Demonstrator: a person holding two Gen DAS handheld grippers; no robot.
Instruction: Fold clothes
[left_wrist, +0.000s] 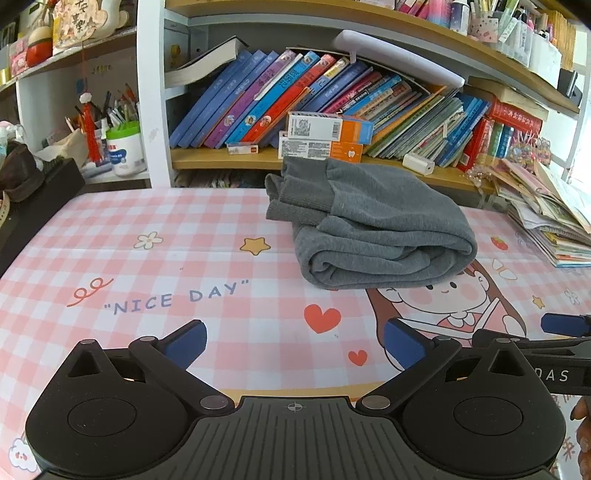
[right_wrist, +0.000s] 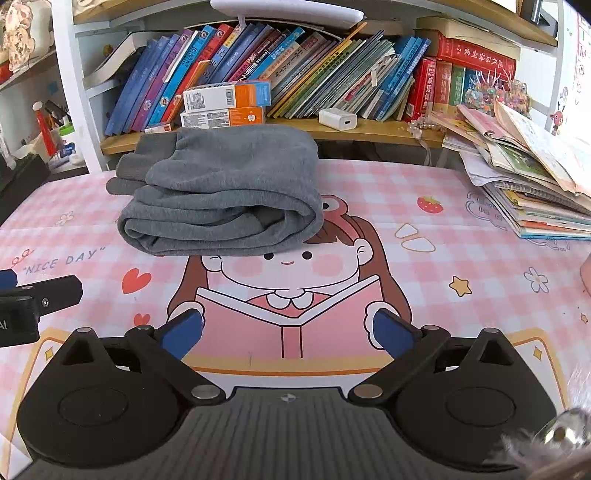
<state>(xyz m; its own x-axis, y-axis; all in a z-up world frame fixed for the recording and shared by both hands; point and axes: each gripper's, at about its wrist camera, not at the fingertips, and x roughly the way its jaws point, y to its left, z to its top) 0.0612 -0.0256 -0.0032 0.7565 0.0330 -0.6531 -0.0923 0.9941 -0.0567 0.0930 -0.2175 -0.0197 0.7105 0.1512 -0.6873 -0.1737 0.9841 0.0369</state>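
A grey garment (left_wrist: 373, 225) lies folded into a thick bundle on the pink checked table mat (left_wrist: 155, 258), its ribbed cuffs toward the shelf. In the right wrist view the same grey garment (right_wrist: 221, 199) rests above the cartoon girl print. My left gripper (left_wrist: 295, 347) hovers over the mat short of the bundle, open, with nothing between its blue pads. My right gripper (right_wrist: 288, 332) stands open the same way over the printed book, apart from the cloth. Each gripper's finger shows at the edge of the other's view.
A wooden shelf (left_wrist: 221, 158) with leaning books and small boxes (left_wrist: 325, 136) runs behind the table. A messy stack of magazines (right_wrist: 532, 192) sits at the right. A dark box (left_wrist: 33, 206) and a pen tub (left_wrist: 123, 147) stand at the left.
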